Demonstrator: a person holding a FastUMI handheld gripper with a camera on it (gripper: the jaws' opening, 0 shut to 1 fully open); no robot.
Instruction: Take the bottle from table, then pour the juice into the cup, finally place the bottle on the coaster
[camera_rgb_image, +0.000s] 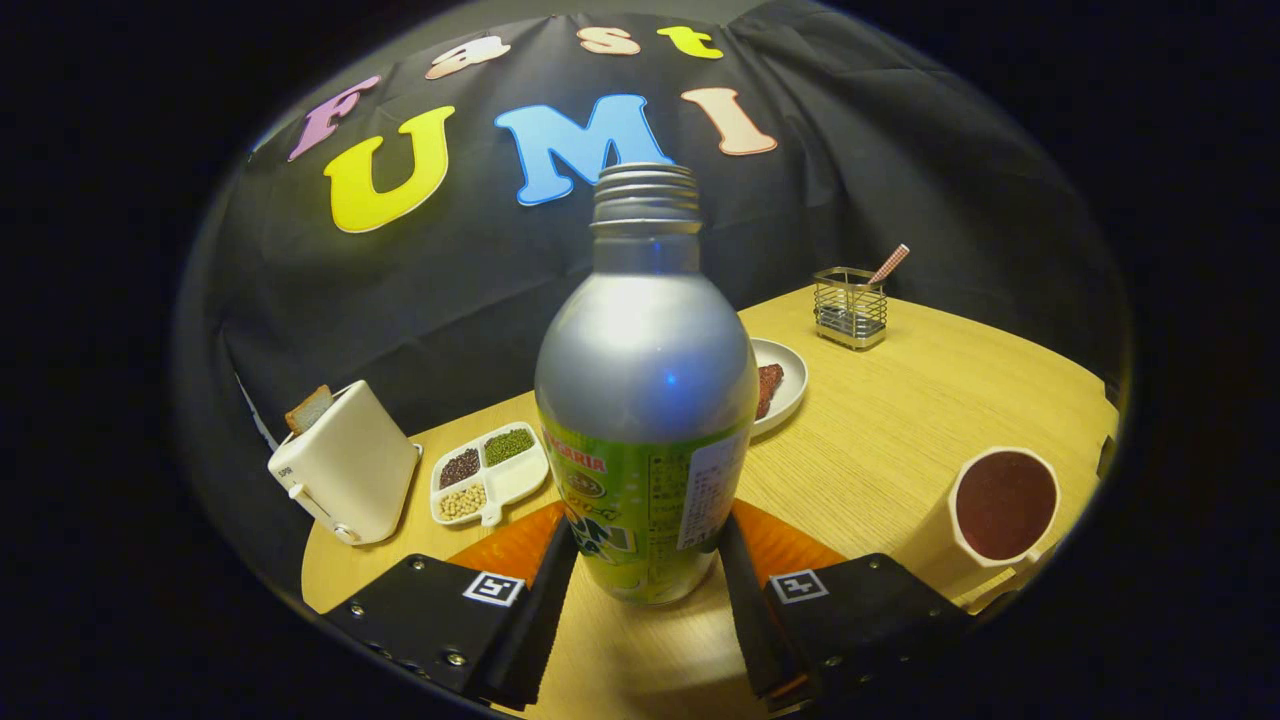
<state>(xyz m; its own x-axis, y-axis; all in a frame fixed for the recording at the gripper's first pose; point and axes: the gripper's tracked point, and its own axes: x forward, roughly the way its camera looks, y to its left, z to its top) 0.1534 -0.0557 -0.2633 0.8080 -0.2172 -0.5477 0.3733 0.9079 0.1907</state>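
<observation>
The claw (645, 560) gripped the uncapped aluminium bottle (645, 400), both fingers pressed against its green label, where red lettering ending "GARIA" was legible. The bottle stood upright over an orange coaster (510, 548) on the counter (900, 400), with the filled white cup (1003, 505) well apart to its right.

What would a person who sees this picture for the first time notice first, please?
First the silver bottle with a green label and no cap, upright between the gripper's two fingers, which press on its lower sides. An orange coaster shows just behind its base. To the right on the wooden table stands a white cup full of dark liquid; to the left are a white toaster and a divided dish of beans.
</observation>
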